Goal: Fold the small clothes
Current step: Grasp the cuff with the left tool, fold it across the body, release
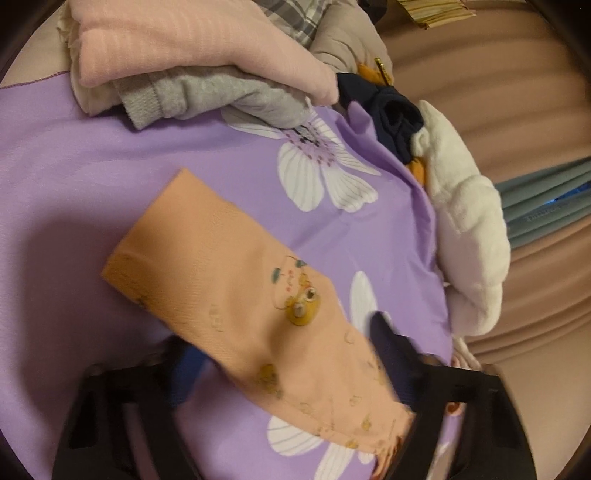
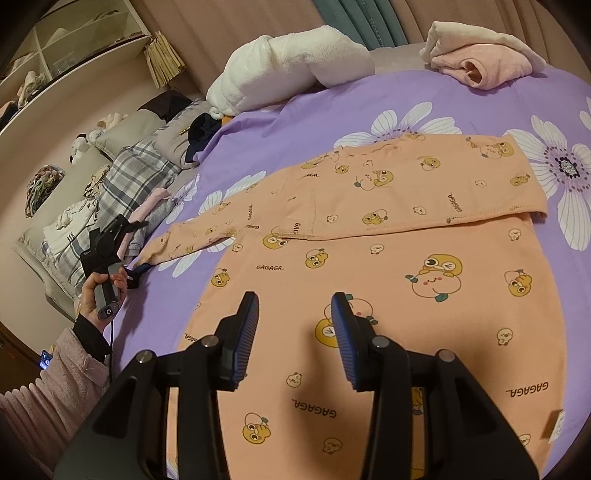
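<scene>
Lying flat mid-bedsheet (image 2: pixel 295 122), orange printed top (image 2: pixel 388 280) has one sleeve folded across its chest; the other sleeve (image 1: pixel 236 280) runs toward the sheet's pillow-side edge. Left gripper (image 1: pixel 288 354) straddles that cuff, fingers spread, blurred. Right gripper (image 2: pixel 295 332) hovers released over the hem, probably ready to pin it.

The only readable text is the word "GAGAGA.", printed in dark capitals many times over the peach pajama top (image 2: pixel 369 266) among its cartoon figures in the right wrist view: upright at centre left, upside down near the lower middle and lower right, and sideways on the folded sleeve at right. Faint letters run down the teal curtain (image 2: pixel 365 18) at the top edge, too small to read. In the left wrist view nothing is legible.
</scene>
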